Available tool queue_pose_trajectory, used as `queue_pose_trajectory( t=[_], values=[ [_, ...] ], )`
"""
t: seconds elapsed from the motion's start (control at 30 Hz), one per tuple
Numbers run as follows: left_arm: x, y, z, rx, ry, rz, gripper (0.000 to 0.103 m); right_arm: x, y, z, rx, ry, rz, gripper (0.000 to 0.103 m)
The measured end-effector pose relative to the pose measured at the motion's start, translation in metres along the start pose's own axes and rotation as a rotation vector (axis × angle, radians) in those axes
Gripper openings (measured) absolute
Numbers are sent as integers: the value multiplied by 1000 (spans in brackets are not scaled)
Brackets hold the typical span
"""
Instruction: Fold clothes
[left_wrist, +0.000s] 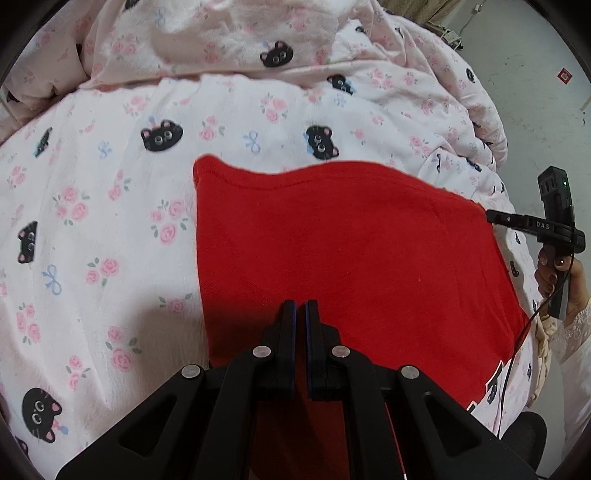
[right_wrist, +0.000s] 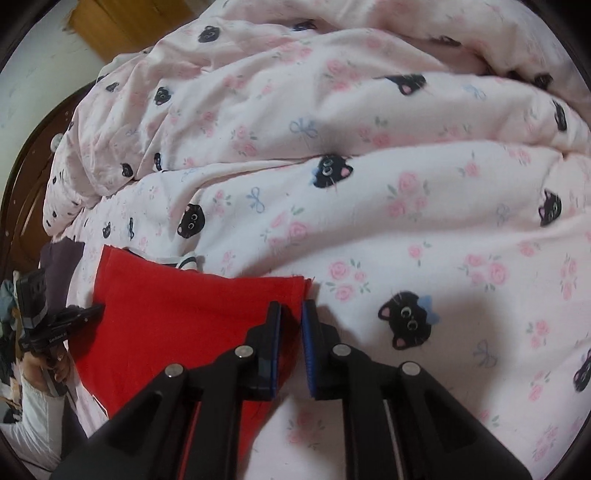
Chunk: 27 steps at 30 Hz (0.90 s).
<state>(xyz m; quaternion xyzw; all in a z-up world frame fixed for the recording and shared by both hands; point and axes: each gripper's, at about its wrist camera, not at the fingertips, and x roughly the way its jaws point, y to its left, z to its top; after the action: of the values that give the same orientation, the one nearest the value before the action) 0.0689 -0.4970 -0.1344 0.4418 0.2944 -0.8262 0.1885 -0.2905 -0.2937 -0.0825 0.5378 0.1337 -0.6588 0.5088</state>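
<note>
Here, red garment (left_wrist: 351, 258) flat on floral quilt (left_wrist: 110, 229).

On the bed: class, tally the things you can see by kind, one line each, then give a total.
Red garment: 1
Hand-held gripper, left and right: 2
Pink quilt printed with cats and roses: 1
Total: 4

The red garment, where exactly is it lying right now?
The red garment lies flat on the pink cat-print bedding, low in both wrist views, with the left claw over its near edge and the right claw at its corner.
</note>
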Motion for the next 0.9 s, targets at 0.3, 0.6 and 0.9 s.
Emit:
queue_pose_trajectory(
  t=[0.3,0.6,0.9],
  values=[
    [-56,-113,-30,440,-316,-89,31,-31,3,-28,54,-51,166,65],
    [-22,-204,-76,776,-280,-74,39,-61,-2,-79,63,-40,225,65],
    [10,-242,-97,836,-210,-75,39,-65,-7,-117,49,12,211,66]
  ],
)
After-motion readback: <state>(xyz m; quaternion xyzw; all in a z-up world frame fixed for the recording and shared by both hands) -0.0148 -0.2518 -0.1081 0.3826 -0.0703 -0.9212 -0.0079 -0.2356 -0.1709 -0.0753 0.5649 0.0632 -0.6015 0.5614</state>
